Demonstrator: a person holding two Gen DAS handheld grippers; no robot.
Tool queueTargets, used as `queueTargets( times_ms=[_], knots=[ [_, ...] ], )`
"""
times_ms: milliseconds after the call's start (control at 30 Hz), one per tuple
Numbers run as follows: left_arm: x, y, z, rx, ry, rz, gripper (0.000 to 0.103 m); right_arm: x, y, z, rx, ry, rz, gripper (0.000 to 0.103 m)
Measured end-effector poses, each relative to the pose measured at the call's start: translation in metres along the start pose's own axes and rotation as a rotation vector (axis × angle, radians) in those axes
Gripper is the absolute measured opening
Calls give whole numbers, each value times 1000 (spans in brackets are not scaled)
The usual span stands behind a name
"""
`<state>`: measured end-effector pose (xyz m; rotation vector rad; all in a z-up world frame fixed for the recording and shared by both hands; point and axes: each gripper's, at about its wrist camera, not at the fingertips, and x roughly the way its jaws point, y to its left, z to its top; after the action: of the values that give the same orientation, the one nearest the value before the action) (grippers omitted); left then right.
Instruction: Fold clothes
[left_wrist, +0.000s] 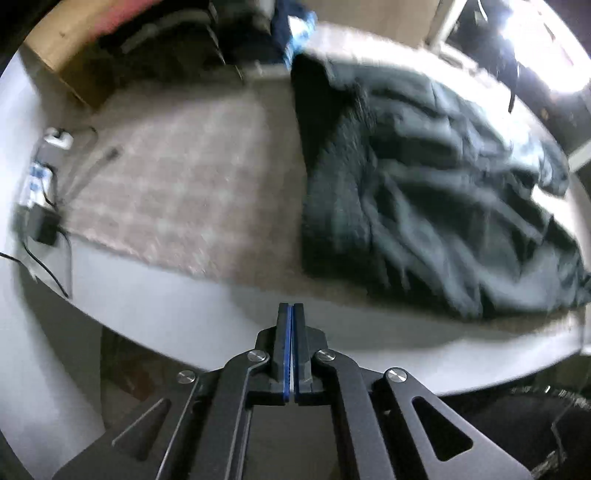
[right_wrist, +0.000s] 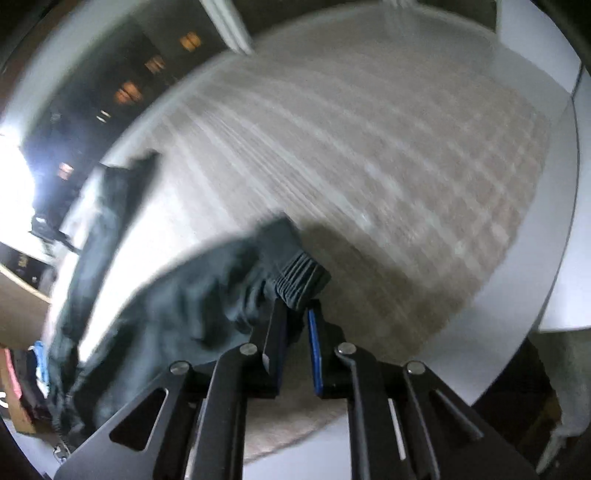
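A dark green garment (left_wrist: 424, 192) lies crumpled on a beige checked cloth (left_wrist: 177, 184) that covers a white table. My left gripper (left_wrist: 291, 310) is shut and empty, above the table's near edge, left of and below the garment. In the right wrist view my right gripper (right_wrist: 297, 308) is shut on the garment's ribbed cuff (right_wrist: 301, 282) and holds it above the checked cloth (right_wrist: 388, 166). The rest of the garment (right_wrist: 166, 314) trails down to the left. Both views are blurred by motion.
A black adapter with cables (left_wrist: 40, 225) and a white plug (left_wrist: 57, 138) lie at the table's left end. A cardboard box (left_wrist: 74, 44) and blue clothing (left_wrist: 299, 33) are beyond the far edge. A bright window (right_wrist: 11, 184) is at the left.
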<state>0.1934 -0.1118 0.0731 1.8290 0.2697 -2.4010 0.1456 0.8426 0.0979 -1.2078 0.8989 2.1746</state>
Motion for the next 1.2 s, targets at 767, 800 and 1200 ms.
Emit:
queueTargets(
  times_ms=[767,800,1200],
  knots=[
    [97,-64,220,9,-74,18,42,92,235,167,-222,8,272,50],
    [101,-67,222,15,-66,27,42,108,237,171,-218,24,267,50],
    [122,-71,228,-31,-24,65,43,257,281,205,-384,161,30,50]
  ],
)
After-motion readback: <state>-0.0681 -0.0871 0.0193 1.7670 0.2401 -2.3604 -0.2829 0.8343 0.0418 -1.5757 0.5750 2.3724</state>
